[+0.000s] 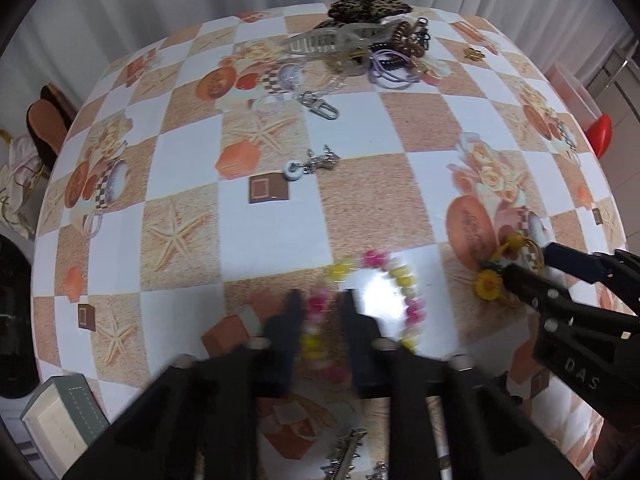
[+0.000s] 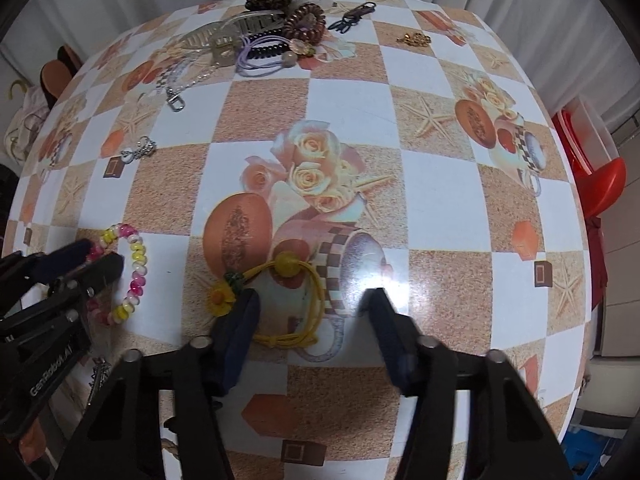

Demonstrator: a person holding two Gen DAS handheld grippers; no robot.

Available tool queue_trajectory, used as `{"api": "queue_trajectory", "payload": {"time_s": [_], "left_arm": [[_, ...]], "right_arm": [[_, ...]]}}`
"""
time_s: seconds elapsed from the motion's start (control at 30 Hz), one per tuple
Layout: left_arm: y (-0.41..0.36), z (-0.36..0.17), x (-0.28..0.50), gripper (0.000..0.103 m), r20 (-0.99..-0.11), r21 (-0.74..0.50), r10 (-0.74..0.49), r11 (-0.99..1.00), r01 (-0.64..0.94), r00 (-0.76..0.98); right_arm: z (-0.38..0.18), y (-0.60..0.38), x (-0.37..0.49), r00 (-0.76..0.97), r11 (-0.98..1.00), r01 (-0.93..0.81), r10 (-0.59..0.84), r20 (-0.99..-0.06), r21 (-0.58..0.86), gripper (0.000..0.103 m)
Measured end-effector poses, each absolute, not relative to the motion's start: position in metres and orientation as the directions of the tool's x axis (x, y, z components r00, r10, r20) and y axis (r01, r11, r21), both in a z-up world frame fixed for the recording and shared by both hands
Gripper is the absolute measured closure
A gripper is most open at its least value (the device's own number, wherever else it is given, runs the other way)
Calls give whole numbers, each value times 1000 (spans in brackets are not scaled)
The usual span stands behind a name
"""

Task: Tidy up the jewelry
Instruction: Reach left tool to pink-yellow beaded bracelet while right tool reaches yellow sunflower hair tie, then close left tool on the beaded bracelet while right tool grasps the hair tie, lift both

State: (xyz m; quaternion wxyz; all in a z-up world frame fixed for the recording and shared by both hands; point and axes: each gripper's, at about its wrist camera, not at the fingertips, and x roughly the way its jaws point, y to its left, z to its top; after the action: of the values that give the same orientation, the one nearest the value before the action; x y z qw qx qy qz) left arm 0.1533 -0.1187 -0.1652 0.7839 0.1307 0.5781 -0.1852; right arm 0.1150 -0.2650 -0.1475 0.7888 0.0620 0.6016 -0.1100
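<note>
A bracelet of pink, yellow and white beads (image 1: 410,304) lies in a loop on the chequered tablecloth (image 1: 360,128). My left gripper (image 1: 323,312) points down at it, shut on the loop's left strand; the picture is blurred there. In the right wrist view the left gripper (image 2: 98,258) pinches pink beads of the bracelet (image 2: 138,268). A yellow hair tie (image 2: 304,304) with a bead and a small sunflower (image 2: 220,298) lies between my right gripper's (image 2: 312,312) open fingers. The left finger (image 2: 240,320) touches it and the right one stands apart. The right gripper (image 1: 528,260) also shows by the sunflower (image 1: 488,284).
At the far edge sits a heap: a leopard claw clip (image 1: 370,4), a clear claw clip (image 1: 332,38), a brown spiral tie (image 2: 304,20), purple ties (image 1: 390,72). A clasp chain (image 1: 320,106), a white-bead chain (image 1: 312,164), a box (image 1: 60,420), a red stool (image 2: 600,184).
</note>
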Motion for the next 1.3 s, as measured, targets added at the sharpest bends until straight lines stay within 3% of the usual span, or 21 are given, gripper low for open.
{"api": "queue_trajectory", "payload": {"time_s": [0.07, 0.13, 0.57, 1.13, 1.2, 1.23, 1.27, 1.3], "left_arm": [[-117, -164, 154, 89, -955, -31, -155, 901, 433, 253], [-113, -162, 154, 89, -953, -73, -186, 906, 416, 238], [-98, -109, 130, 89, -911, -148, -287, 898, 416, 296], [-20, -56, 91, 89, -876, -206, -318, 927, 315, 362], [-9, -56, 86, 89, -878, -205, -311, 931, 301, 364], [-5, -56, 83, 89, -879, -204, -308, 933, 296, 363], [-1, -58, 81, 89, -881, -201, -303, 935, 291, 363], [3, -61, 79, 89, -885, -197, -296, 938, 286, 360]], "right_arm": [[-147, -264, 117, 260, 969, 244, -95, -961, -30, 84], [-144, -259, 115, 260, 966, 255, -96, -961, -28, 100], [-105, -280, 89, 360, 932, 327, 28, -932, 154, 100], [-55, -244, 70, 382, 954, 260, 39, -923, 148, 100], [-67, -251, 71, 356, 940, 290, 71, -932, 182, 96], [-78, -257, 73, 322, 932, 317, 68, -944, 175, 74], [-85, -260, 74, 304, 930, 332, 53, -951, 158, 35], [-92, -263, 74, 299, 930, 340, 36, -953, 142, 21]]}}
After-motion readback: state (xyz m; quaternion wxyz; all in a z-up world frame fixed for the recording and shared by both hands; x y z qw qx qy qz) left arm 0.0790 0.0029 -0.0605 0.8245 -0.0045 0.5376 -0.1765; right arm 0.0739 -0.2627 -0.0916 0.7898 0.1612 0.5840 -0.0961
